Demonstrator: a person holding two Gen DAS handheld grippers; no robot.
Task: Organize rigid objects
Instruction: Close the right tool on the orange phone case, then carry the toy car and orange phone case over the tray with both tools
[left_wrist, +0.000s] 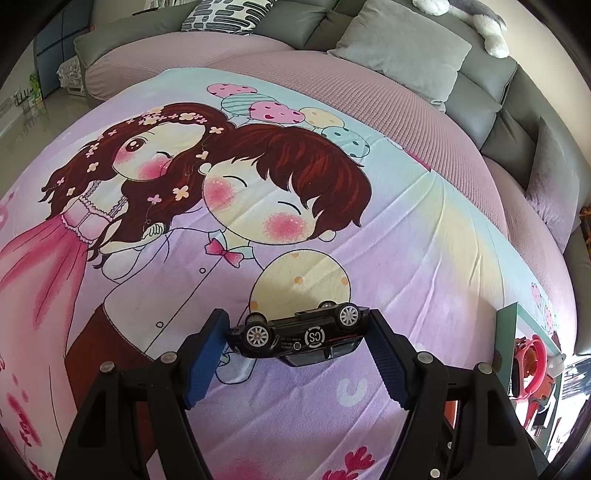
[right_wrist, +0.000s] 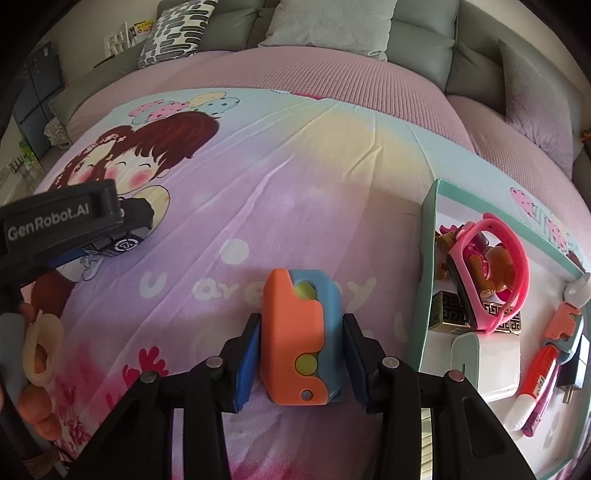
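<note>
A black toy car (left_wrist: 314, 338) lies upside down, wheels up, across the jaws of my left gripper (left_wrist: 296, 316). Both blue pads press on its ends, just above the cartoon-printed sheet (left_wrist: 332, 206). In the right wrist view the same gripper's black body (right_wrist: 59, 218) and the car (right_wrist: 129, 244) show at the left edge. My right gripper (right_wrist: 302, 319) is shut on an orange and blue toy block (right_wrist: 291, 332) with yellow-green dots, which rests on the sheet. A teal-walled box (right_wrist: 428, 258) stands just right of it.
The box holds a pink watch band (right_wrist: 491, 266), a brown toy figure, a gold patterned block, a white charger (right_wrist: 491, 362), a red and white marker (right_wrist: 535, 380) and another orange and blue toy. Grey cushions (right_wrist: 332, 26) line the sofa back. A person's hand (right_wrist: 37, 354) shows at lower left.
</note>
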